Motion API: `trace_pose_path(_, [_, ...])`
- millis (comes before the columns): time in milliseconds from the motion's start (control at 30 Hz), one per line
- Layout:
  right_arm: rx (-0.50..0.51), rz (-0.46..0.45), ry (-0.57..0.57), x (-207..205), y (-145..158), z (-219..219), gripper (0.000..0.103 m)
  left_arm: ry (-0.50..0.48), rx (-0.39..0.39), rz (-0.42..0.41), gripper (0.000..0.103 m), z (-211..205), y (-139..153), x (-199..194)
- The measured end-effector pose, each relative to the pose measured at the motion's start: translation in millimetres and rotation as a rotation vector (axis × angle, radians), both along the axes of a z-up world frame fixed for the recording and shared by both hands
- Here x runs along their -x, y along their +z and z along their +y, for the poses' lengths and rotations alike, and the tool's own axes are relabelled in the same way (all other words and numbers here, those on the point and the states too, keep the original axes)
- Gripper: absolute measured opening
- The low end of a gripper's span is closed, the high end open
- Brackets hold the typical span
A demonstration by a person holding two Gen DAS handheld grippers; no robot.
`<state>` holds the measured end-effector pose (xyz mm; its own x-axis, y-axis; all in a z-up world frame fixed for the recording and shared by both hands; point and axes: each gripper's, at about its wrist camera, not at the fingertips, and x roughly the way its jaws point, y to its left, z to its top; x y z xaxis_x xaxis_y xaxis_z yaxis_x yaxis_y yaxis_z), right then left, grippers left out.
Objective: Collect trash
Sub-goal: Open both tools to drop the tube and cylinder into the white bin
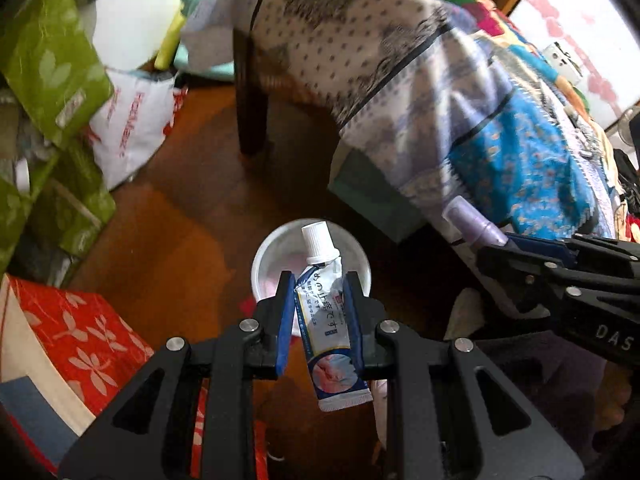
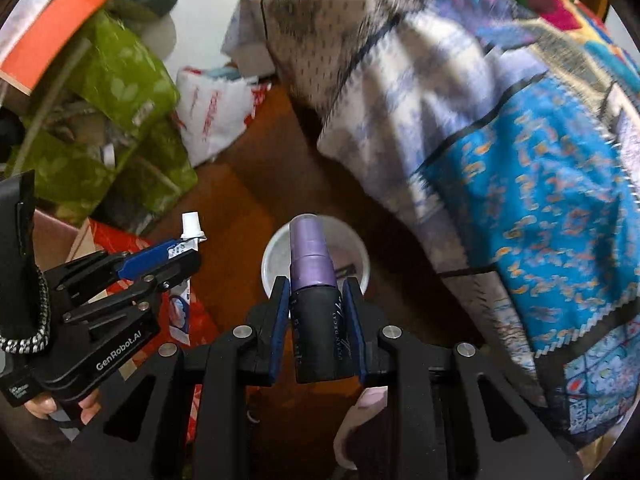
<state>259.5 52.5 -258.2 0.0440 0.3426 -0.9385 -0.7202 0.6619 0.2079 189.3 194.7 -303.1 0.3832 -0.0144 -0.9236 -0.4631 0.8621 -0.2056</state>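
Two pieces of trash are riding with me: my left gripper (image 1: 320, 292) is clamping a squeezed tube (image 1: 330, 320), my right gripper (image 2: 316, 300) a purple spray bottle (image 2: 316, 300). Both are hanging over the white bin (image 1: 264, 260) at twelve o'clock, neither dropped yet.

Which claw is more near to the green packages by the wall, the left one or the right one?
Left. The left claw, shut on the tube, is on the side of the green packages. The right claw, holding the purple bottle, sits farther, toward the blanket.
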Motion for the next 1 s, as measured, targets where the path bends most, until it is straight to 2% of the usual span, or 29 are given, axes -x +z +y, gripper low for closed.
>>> trace_pose_path(200, [0.02, 0.079, 0.023, -8, -24, 28, 0.025, 0.029, 0.04, 0.021, 0.023, 8, -11, -4])
trace_pose_path(367, [0.036, 0.158, 0.008, -17, -39, 40, 0.033, 0.035, 0.066, 0.031, 0.023, 15, -17, -14])
trace_pose_path(633, [0.056, 0.079, 0.018, -22, -28, 34, 0.033, 0.026, 0.09, 0.055, 0.023, 20, -29, -31])
trace_pose_path(767, [0.047, 0.068, 0.01, -25, -20, 26, 0.033, 0.022, 0.103, 0.082, 0.037, 20, -34, -36])
trace_pose_path(1000, [0.047, 0.011, 0.029, -19, -6, 19, 0.033, 0.001, 0.059, 0.061, 0.037, 10, -17, -29])
